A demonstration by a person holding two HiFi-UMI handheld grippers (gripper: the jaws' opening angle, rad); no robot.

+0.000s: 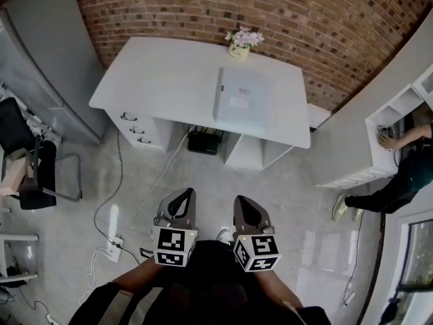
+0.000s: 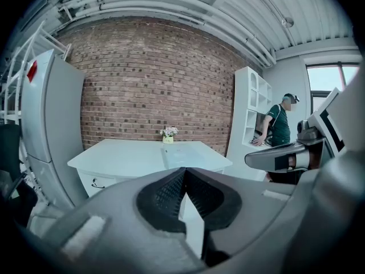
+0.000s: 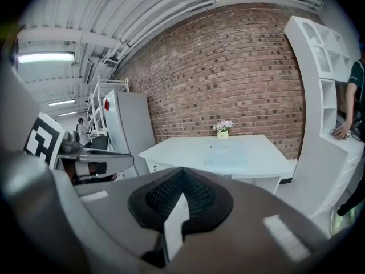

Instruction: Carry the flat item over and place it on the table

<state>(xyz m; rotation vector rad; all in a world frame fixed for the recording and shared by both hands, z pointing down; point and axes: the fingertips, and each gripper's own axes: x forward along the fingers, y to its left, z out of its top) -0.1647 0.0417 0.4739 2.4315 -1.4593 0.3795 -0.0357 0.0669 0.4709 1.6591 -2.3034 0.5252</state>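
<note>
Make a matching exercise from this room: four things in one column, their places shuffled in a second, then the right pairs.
Things
1. flat item
2. flower pot
3. black box
4. power strip

Places
A. on the floor, in front of the drawers
B. at the table's back edge, by the brick wall
C. under the table
D. lying flat on the table top, right of its middle

Pairs: 1-D, 2-B, 3-C, 4-A

Head view: high, steeply down, well back from table [image 1: 169,80] front edge. Both gripper views: low, level, side by side, sharing table and brick wall [image 2: 154,79].
</note>
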